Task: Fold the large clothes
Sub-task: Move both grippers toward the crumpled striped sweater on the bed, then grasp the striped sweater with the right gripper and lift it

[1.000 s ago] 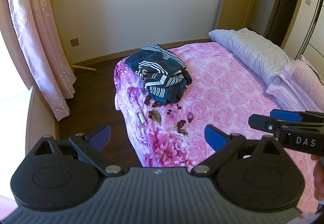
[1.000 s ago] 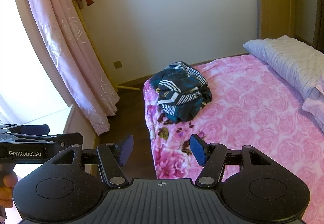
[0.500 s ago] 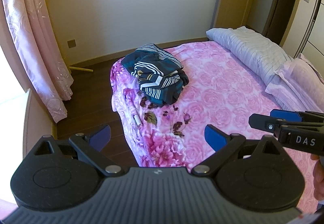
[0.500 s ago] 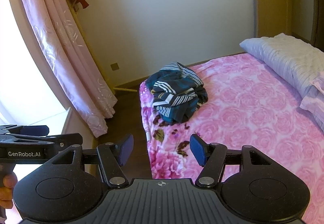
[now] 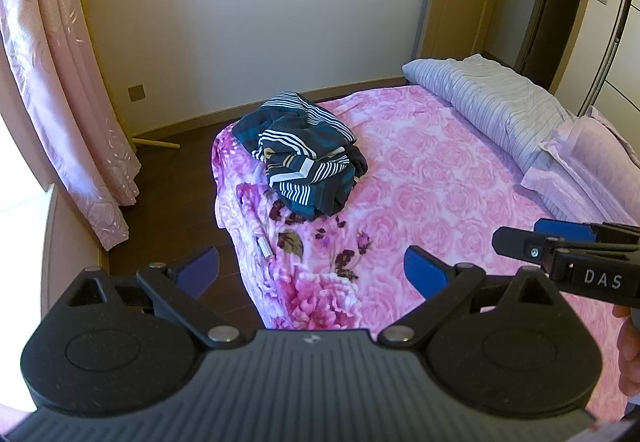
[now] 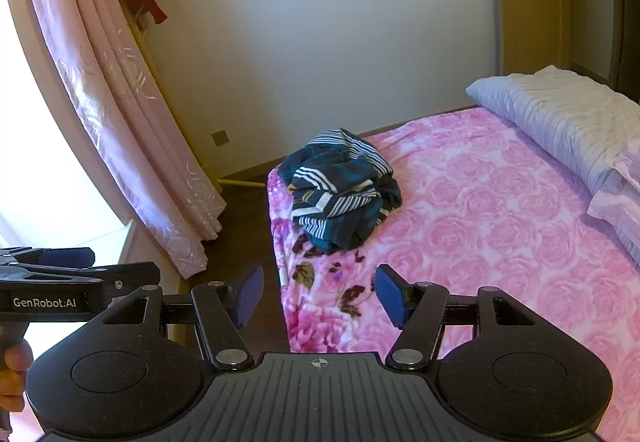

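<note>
Left wrist view: crumpled navy striped garment (image 5: 306,152) heaped on pink floral bed (image 5: 432,178); both grippers' fingers spread, empty.

- The left gripper (image 5: 312,268) tilts downward, its blue pads wide apart with nothing between them.
- The right gripper (image 6: 318,296) tilts downward beside it, jaws likewise spread and empty.
</note>
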Motion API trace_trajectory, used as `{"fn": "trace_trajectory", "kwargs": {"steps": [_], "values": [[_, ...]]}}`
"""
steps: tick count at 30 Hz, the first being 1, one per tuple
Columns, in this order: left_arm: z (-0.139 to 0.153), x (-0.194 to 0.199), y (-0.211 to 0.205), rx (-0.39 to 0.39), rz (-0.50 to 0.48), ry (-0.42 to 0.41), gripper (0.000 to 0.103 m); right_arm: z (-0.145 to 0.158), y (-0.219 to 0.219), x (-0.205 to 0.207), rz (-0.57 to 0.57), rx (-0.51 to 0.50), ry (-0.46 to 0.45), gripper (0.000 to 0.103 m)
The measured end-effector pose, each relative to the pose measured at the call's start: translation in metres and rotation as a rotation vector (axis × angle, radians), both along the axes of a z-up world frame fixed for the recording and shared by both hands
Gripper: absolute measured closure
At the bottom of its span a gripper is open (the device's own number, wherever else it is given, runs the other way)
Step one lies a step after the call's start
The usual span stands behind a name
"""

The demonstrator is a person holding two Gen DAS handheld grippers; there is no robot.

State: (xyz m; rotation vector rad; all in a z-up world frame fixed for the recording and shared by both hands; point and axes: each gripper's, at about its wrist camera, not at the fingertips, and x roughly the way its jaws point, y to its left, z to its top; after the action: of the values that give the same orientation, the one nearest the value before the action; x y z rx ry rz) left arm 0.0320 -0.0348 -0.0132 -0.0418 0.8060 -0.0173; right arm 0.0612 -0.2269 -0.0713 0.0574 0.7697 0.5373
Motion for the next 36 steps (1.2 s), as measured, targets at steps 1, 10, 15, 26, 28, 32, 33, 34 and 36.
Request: {"fn": "trace_trajectory", "kwargs": {"steps": [1, 10, 15, 26, 28, 32, 33, 34, 36], "values": [[0.0, 0.0, -0.001, 0.0, 0.0, 0.0, 0.005, 0.001, 0.001, 0.001, 0.0, 0.0, 0.001, 0.044], [0.001, 0.006, 0.0, 0.003, 0.058, 0.006, 0.005, 0.003, 0.003, 0.009, -0.004, -0.001, 0.007, 0.044], [0.001, 0.019, 0.006, 0.002, 0.057, 0.011, 0.005, 0.002, 0.005, 0.018, -0.004, 0.0, 0.013, 0.044], [-0.014, 0.072, 0.038, -0.01, 0.049, 0.048, 0.005, -0.01, 0.031, 0.059, -0.015, -0.017, 0.042, 0.044], [-0.018, 0.084, 0.043, -0.011, 0.041, 0.059, 0.005, -0.013, 0.036, 0.07, -0.024, -0.019, 0.051, 0.044], [-0.029, 0.117, 0.054, -0.018, 0.019, 0.099, 0.005, -0.022, 0.048, 0.096, -0.048, -0.031, 0.08, 0.044], [-0.033, 0.126, 0.058, -0.02, 0.01, 0.111, 0.005, -0.025, 0.05, 0.102, -0.055, -0.035, 0.087, 0.044], [-0.036, 0.136, 0.06, -0.021, 0.002, 0.123, 0.005, -0.027, 0.054, 0.111, -0.063, -0.039, 0.095, 0.044], [-0.044, 0.157, 0.066, -0.025, -0.008, 0.146, 0.005, -0.033, 0.058, 0.126, -0.08, -0.041, 0.112, 0.044]]}}
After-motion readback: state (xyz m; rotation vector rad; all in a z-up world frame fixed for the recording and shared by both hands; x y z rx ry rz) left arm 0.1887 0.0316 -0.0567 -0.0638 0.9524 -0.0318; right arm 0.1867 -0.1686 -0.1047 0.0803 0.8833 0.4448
